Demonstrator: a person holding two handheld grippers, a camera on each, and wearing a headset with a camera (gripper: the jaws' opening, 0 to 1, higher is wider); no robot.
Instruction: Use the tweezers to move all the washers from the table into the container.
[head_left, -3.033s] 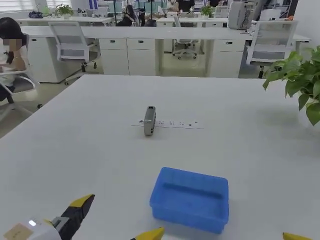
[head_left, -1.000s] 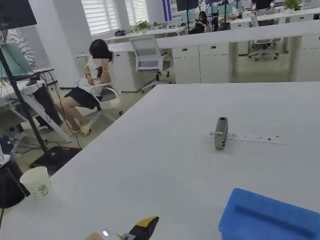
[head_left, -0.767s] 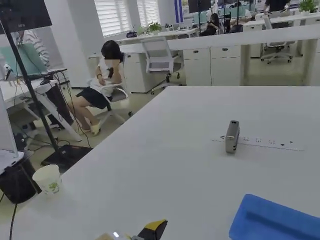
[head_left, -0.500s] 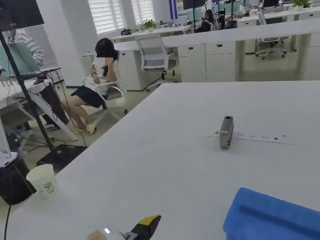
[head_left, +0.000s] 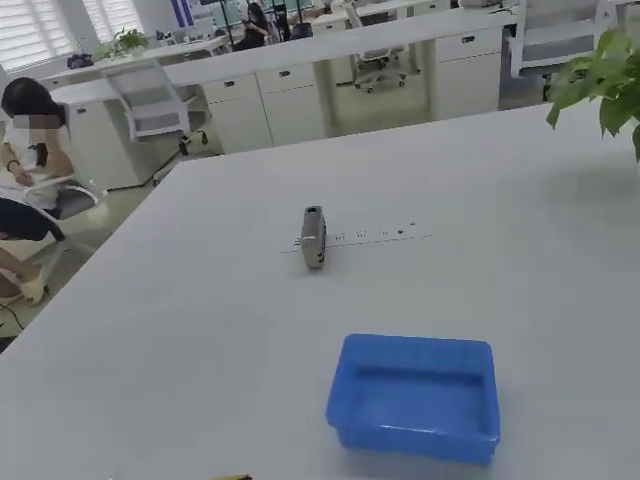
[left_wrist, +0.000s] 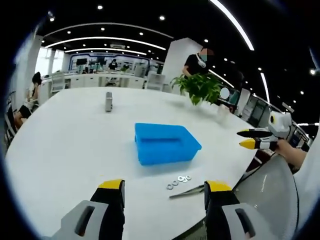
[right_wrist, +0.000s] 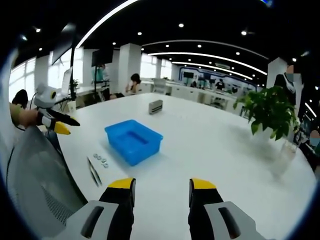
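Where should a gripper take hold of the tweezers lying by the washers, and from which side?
Probably mid-shaft, from straight above, jaws closing across the narrow width. The tweezers lie flat on the table beside the washers, a thin bar with no raised part to catch from the side. Which end is the tip I cannot tell.

Head cam swung back to the right vs 0.5 s ago. Blue container (head_left: 415, 398), then cut off at the btm-right corner, now whole & near frame centre. Seated person (head_left: 25, 130) now at far left edge. Potted plant (head_left: 600, 75) back in at top right. A gripper (head_left: 232, 478): yellow jaw tip, plain at btm left before, now a bare sliver at btm edge.
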